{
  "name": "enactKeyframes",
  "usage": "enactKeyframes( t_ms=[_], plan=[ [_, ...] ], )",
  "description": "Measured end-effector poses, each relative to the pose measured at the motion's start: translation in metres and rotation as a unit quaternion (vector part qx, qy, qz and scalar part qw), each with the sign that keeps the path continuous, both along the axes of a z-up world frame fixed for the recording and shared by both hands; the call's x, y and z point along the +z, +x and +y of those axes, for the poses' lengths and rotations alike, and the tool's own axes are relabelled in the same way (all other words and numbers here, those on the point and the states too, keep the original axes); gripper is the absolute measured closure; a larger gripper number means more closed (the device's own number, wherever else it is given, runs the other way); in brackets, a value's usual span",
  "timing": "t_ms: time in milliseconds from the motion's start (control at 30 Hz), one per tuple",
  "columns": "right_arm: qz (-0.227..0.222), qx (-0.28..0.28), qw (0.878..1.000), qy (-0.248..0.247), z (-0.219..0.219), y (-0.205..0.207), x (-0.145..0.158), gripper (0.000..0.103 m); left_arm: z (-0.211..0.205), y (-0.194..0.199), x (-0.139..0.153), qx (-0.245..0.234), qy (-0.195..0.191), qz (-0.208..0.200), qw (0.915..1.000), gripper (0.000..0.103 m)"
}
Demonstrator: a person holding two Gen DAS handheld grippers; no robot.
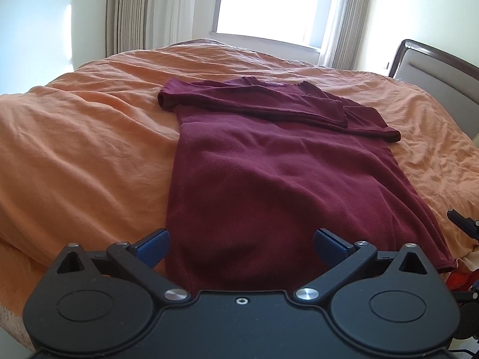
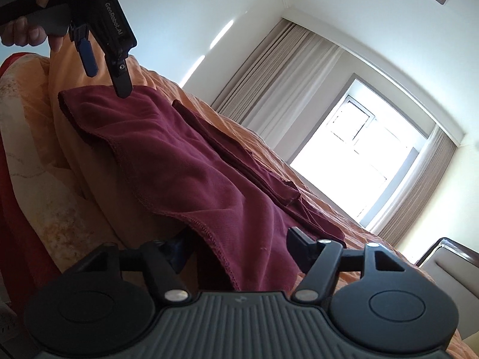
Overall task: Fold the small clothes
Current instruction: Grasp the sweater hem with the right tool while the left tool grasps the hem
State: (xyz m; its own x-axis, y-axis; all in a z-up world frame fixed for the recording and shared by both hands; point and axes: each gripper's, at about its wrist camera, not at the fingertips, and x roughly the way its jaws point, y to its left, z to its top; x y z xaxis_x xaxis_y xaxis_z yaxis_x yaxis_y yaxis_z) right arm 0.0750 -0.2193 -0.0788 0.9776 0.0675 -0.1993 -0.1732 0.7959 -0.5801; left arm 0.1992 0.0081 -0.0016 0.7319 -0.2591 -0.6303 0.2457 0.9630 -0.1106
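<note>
Open orange bedspread (image 1: 89, 137) on the left, left gripper (image 1: 241, 239) spread wide and empty over the maroon shirt (image 1: 269, 179) hem at the bed's near edge, right gripper (image 2: 236, 246) half-open straddling the hem corner, grip unclear, headboard (image 1: 434, 68) far right

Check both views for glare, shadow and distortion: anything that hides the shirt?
Left wrist view: the window is blown out white, yet the maroon shirt is evenly lit and sharp; fisheye bends the bed. Right wrist view: tilted frame, backlit window, the shirt's near hem is in shadow, stitching still readable.
</note>
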Motion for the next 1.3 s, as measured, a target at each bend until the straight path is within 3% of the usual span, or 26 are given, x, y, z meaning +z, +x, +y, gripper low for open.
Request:
enactKeyframes(
  t_ms=[67,133,333,533,667,767,867,1067,1300],
  plan=[
    [0.003,0.007,1.0,0.003,0.001,0.0,0.001,0.054,-0.001,-0.001,0.001,0.0,0.002,0.0,1.0,0.001],
    [0.011,0.014,1.0,0.011,0.0,0.001,0.004,0.072,-0.002,-0.001,0.002,0.0,0.004,0.0,1.0,0.001],
    [0.05,0.017,0.993,0.106,-0.01,0.006,0.029,0.081,-0.003,-0.005,0.007,-0.003,0.007,-0.013,0.9999,0.001],
    [0.094,0.022,0.977,0.193,-0.034,0.028,0.056,0.081,-0.002,-0.028,0.019,-0.038,-0.03,-0.079,0.9957,0.001],
    [0.13,0.03,0.957,0.256,-0.054,0.042,0.069,0.081,-0.014,-0.049,0.019,-0.083,-0.023,-0.122,0.9888,0.001],
    [0.158,0.031,0.94,0.302,-0.069,0.055,0.078,0.081,-0.027,-0.062,0.007,-0.116,-0.004,-0.133,0.9843,0.001],
    [0.168,0.034,0.93,0.325,-0.079,0.063,0.082,0.081,-0.042,-0.074,-0.009,-0.144,0.019,-0.142,0.9792,0.001],
    [0.172,0.035,0.928,0.329,-0.083,0.067,0.09,0.081,-0.08,-0.085,-0.045,-0.178,0.101,-0.169,0.9643,0.001],
    [0.178,0.032,0.926,0.33,-0.085,0.064,0.089,0.081,-0.099,-0.076,-0.063,-0.164,0.186,-0.216,0.9442,0.001]
  ],
)
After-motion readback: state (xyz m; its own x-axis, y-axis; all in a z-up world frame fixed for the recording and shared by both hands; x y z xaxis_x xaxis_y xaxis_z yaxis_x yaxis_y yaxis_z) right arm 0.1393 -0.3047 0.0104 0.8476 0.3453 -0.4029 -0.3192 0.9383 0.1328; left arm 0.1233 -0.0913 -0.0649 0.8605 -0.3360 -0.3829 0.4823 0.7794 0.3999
